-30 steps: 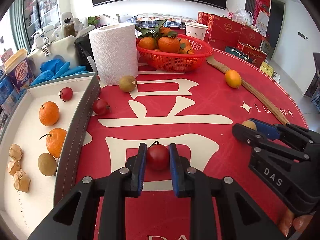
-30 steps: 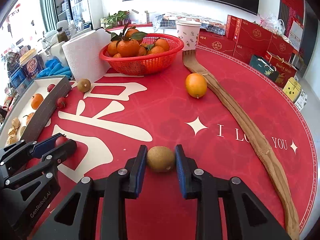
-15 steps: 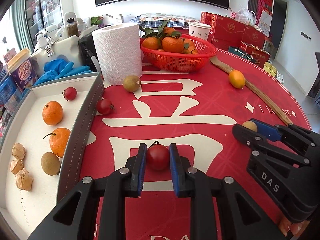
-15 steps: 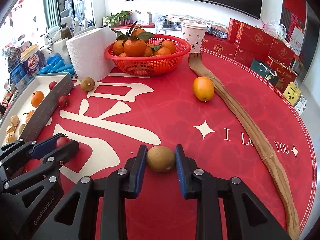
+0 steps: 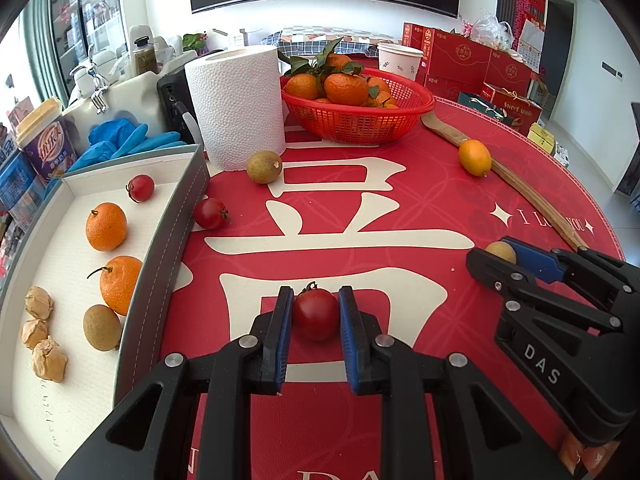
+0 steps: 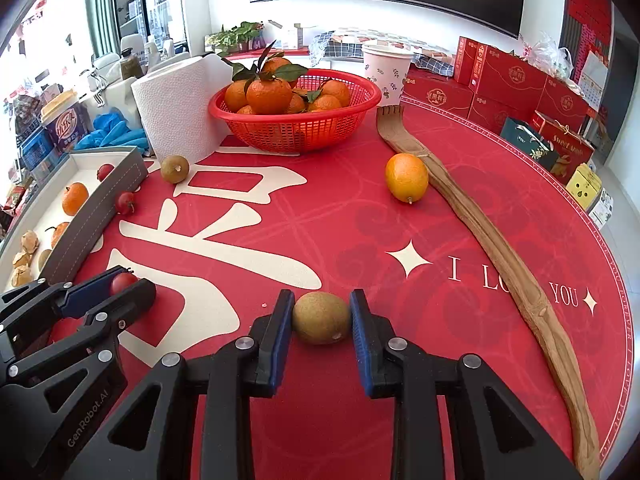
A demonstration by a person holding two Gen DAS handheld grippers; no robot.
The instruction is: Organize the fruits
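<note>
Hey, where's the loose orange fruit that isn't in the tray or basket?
In the right wrist view the orange fruit lies on the red tablecloth, right of centre, against the long wooden stick and in front of the red basket.

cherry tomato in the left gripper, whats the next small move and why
Probably lift it and carry it left to the white tray. The left gripper is shut on the cherry tomato, which sits low over the red mat. Another tomato, oranges and a brown fruit already lie in that tray, so this one likely belongs there too.

Three cherry tomatoes [image 5: 315, 313], three brown round fruits [image 6: 321, 318], three loose oranges [image 5: 474, 157] (basket excluded), three wrinkled husks [image 5: 39, 302]
</note>
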